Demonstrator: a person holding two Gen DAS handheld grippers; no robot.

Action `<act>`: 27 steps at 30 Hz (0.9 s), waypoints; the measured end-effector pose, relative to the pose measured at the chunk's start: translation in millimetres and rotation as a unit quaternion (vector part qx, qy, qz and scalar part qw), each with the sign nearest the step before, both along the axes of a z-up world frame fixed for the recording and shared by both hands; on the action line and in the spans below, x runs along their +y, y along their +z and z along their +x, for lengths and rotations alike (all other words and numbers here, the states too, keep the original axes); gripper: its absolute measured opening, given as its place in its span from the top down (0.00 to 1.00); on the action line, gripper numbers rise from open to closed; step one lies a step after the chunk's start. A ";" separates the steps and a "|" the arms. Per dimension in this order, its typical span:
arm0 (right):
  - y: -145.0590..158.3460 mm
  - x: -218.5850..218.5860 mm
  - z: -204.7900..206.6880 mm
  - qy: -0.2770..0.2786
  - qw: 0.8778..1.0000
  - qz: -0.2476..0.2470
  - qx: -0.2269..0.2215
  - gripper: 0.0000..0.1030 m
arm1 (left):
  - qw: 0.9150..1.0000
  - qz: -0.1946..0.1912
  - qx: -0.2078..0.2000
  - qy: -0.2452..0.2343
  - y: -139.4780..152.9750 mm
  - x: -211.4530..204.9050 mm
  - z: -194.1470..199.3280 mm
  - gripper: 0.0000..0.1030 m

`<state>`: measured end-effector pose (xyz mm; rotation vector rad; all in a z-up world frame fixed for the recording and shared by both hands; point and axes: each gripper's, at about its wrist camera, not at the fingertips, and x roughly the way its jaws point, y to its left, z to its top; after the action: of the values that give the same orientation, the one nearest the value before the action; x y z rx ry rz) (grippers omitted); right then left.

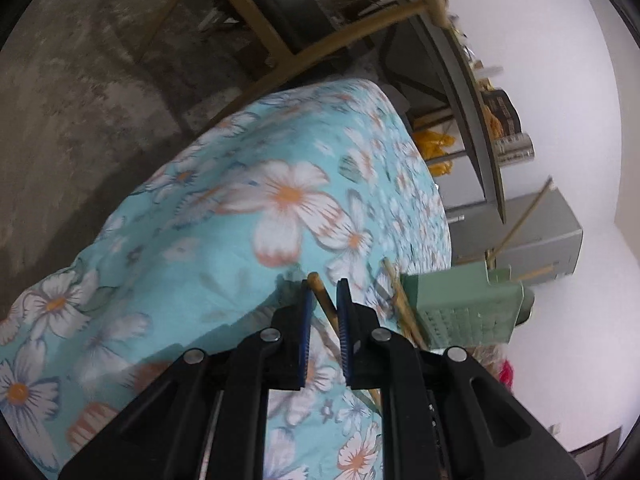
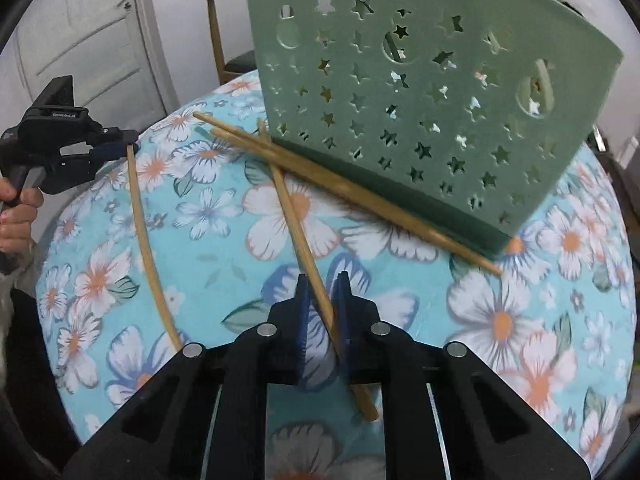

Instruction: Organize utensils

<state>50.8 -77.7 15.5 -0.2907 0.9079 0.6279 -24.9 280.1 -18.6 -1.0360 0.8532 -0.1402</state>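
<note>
A green utensil holder (image 2: 420,112) with star-shaped holes stands at the far side of the round flower-cloth table (image 2: 520,320). Two wooden chopsticks (image 2: 352,192) lie against its base. My right gripper (image 2: 322,284) is shut on a third chopstick (image 2: 296,224), which slants toward the holder. At the left, my left gripper (image 2: 124,148) is shut on the tip of a fourth chopstick (image 2: 146,248), which hangs over the cloth. In the left wrist view, that chopstick (image 1: 320,292) sits between the blue pads of the left gripper (image 1: 325,286), and the holder (image 1: 460,312) is to the right.
A person's hand (image 2: 18,216) holds the left gripper's handle. A wooden chair (image 2: 218,20) and a white door (image 2: 80,40) stand behind the table. The left wrist view shows a wooden chair frame (image 1: 256,20), a grey shelf (image 1: 480,140) and a grey box (image 1: 540,240).
</note>
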 end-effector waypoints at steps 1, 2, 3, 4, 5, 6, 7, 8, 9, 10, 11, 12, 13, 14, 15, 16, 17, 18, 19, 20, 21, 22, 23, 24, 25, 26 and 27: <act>1.4 -1.4 -5.9 -0.003 1.000 0.003 -0.004 0.90 | 1.000 0.004 -0.005 -0.001 2.8 -3.4 0.2 0.89; 2.8 -2.3 -12.0 -0.001 1.000 0.007 -0.004 0.91 | 1.000 0.007 -0.009 0.001 5.2 -4.4 -0.1 0.89; 4.5 -3.8 -16.8 -0.003 1.000 0.012 -0.004 0.91 | 1.000 0.010 -0.012 0.002 7.4 -4.6 0.5 0.89; 7.1 -6.5 -23.6 -0.006 1.000 0.026 0.001 0.93 | 1.000 0.014 -0.015 0.006 9.9 -4.4 0.4 0.89; 9.8 -9.0 -30.3 -0.005 0.999 0.039 0.010 0.94 | 1.000 0.016 -0.018 0.011 11.2 -3.9 -0.4 0.89; 13.3 -12.3 -37.6 -0.009 0.999 0.053 0.012 0.94 | 0.999 0.020 -0.021 0.015 13.1 -4.2 -1.1 0.89; 14.5 -10.2 -42.8 -0.008 0.998 0.062 0.020 0.95 | 0.999 0.021 -0.024 0.018 15.0 -4.0 -1.8 0.89; 16.7 -13.2 -47.7 -0.006 0.996 0.076 0.035 0.96 | 0.999 0.018 -0.027 0.021 16.5 -3.9 -2.8 0.89; 19.5 -17.6 -54.8 -0.012 0.995 0.088 0.044 0.96 | 0.999 0.017 -0.030 0.023 17.6 -3.7 -3.8 0.89; 22.6 -23.8 -58.6 -0.008 0.994 0.097 0.054 0.96 | 0.999 0.020 -0.033 0.025 19.8 -3.6 -5.4 0.89; 26.5 -28.0 -64.7 -0.009 0.992 0.113 0.063 0.96 | 0.999 0.023 -0.035 0.027 21.4 -3.1 -6.6 0.89; 31.1 -32.7 -71.6 -0.008 0.989 0.130 0.076 0.96 | 0.998 0.031 -0.039 0.030 24.5 -3.2 -8.2 0.89; 36.3 -36.0 -76.6 -0.007 0.987 0.142 0.080 0.96 | 0.998 0.041 -0.044 0.033 27.9 -3.6 -10.0 0.89; 43.2 -36.0 -84.0 -0.008 0.985 0.153 0.078 0.96 | 0.997 0.047 -0.047 0.035 31.1 -4.5 -11.1 0.89; 52.1 -38.8 -90.7 -0.006 0.984 0.161 0.077 0.96 | 0.996 0.055 -0.054 0.040 35.1 -4.5 -13.1 0.89; 57.8 -39.1 -96.2 -0.008 0.983 0.168 0.070 0.96 | 0.995 0.061 -0.059 0.043 38.0 -4.8 -14.3 0.89; 66.7 -39.9 -99.7 -0.013 0.982 0.176 0.064 0.96 | 0.994 0.070 -0.066 0.046 42.7 -5.4 -16.0 0.89; 74.8 -38.0 -101.0 -0.012 0.981 0.183 0.061 0.96 | 0.993 0.080 -0.072 0.051 47.5 -6.2 -17.7 0.89; 82.4 -40.1 -104.1 -0.016 0.981 0.187 0.050 0.96 | 0.991 0.091 -0.082 0.055 53.9 -8.1 -20.0 0.89; 94.3 -43.6 -109.0 -0.018 0.981 0.188 0.035 0.96 | 0.990 0.098 -0.089 0.057 58.0 -9.4 -21.2 0.89; 107.2 -47.7 -114.2 -0.016 0.981 0.192 0.021 0.96 | 0.987 0.111 -0.099 0.060 64.5 -12.4 -23.4 0.89; 114.4 -50.5 -116.7 -0.017 0.981 0.195 0.011 0.96 | 0.985 0.123 -0.108 0.063 69.9 -15.7 -25.2 0.89; 124.9 -50.1 -117.3 -0.016 0.980 0.198 -0.001 0.96 | 0.983 0.131 -0.114 0.065 73.3 -17.8 -26.8 0.89; 129.4 -47.4 -113.5 -0.015 0.979 0.201 -0.010 0.96 | 0.980 0.138 -0.125 0.070 78.5 -20.9 -29.6 0.90; 141.0 -48.8 -113.5 -0.017 0.977 0.209 -0.029 0.96 | 0.978 0.139 -0.139 0.073 83.7 -22.8 -32.6 0.90; 150.3 -49.3 -110.8 -0.017 0.976 0.215 -0.041 0.96 | 0.976 0.138 -0.152 0.075 87.6 -24.7 -35.2 0.91; 159.7 -50.6 -106.5 -0.022 0.972 0.225 -0.057 0.96 | 0.972 0.136 -0.175 0.073 95.6 -27.9 -38.5 0.92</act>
<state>-55.7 -128.4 175.2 0.0995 0.6370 0.7488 -63.4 252.3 77.0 -0.7810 0.4581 -0.0760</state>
